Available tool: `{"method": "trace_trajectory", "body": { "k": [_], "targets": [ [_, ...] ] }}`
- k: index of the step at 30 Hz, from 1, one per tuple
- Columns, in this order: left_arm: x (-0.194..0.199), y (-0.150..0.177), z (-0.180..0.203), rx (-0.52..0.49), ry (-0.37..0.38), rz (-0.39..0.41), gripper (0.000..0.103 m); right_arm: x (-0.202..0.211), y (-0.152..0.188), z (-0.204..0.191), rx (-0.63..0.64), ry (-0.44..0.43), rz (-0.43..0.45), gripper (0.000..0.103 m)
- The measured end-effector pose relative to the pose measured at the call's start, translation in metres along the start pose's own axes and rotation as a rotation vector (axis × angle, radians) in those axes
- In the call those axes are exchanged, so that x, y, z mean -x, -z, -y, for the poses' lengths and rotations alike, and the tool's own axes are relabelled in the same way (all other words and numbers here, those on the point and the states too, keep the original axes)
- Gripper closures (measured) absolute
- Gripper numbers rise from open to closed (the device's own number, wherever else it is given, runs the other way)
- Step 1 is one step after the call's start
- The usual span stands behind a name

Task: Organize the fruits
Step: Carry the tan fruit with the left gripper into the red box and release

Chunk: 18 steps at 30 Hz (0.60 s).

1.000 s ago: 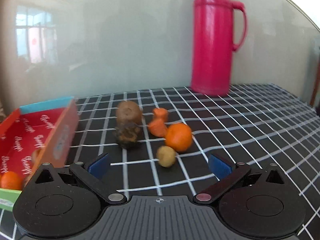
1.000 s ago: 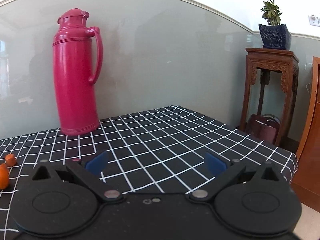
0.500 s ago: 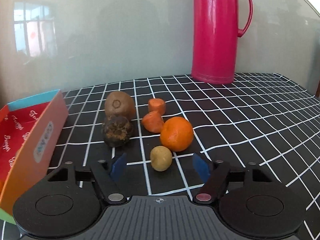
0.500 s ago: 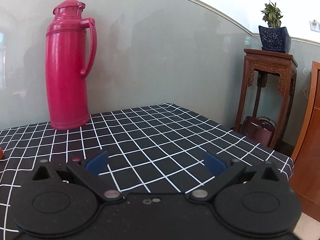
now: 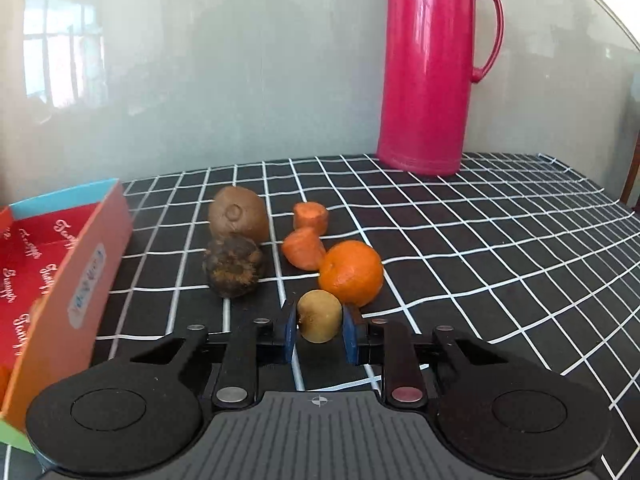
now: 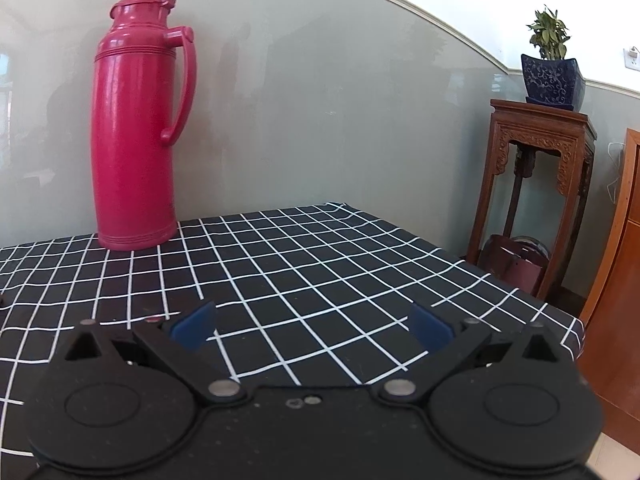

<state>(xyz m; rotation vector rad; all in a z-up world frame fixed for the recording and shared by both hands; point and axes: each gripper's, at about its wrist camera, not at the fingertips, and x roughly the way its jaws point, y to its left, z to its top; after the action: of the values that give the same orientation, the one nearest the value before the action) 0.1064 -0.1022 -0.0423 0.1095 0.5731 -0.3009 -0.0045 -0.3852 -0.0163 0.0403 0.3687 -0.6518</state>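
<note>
In the left wrist view my left gripper (image 5: 318, 334) is shut on a small yellow-brown round fruit (image 5: 319, 315), its blue pads touching both sides. Just behind it lie an orange mandarin (image 5: 352, 272), two carrot pieces (image 5: 304, 248), a dark wrinkled fruit (image 5: 234, 266) and a brown kiwi (image 5: 239, 214). A red and orange box (image 5: 86, 276) stands open at the left. In the right wrist view my right gripper (image 6: 312, 326) is open and empty above the checked tablecloth (image 6: 320, 248).
A tall pink thermos (image 5: 432, 68) stands at the back by the grey wall; it also shows in the right wrist view (image 6: 138, 140). The table's right edge drops off near a wooden stand (image 6: 536, 188) with a potted plant (image 6: 552, 68).
My left gripper moved forward and closed its jaws from wide open onto the small round fruit. My right gripper stayed open while its view drifted right, so the carrot pieces left its frame.
</note>
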Motion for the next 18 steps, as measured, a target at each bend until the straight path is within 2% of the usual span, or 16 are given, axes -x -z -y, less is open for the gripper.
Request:
{"method": "trace_trajectory", "body": {
  "k": [18],
  "targets": [
    [0.055,-0.004,-0.063,0.048,-0.084,0.091,0.079,0.009,-0.003,-0.037,0.04,-0.073,-0.017,0.001]
  ]
}}
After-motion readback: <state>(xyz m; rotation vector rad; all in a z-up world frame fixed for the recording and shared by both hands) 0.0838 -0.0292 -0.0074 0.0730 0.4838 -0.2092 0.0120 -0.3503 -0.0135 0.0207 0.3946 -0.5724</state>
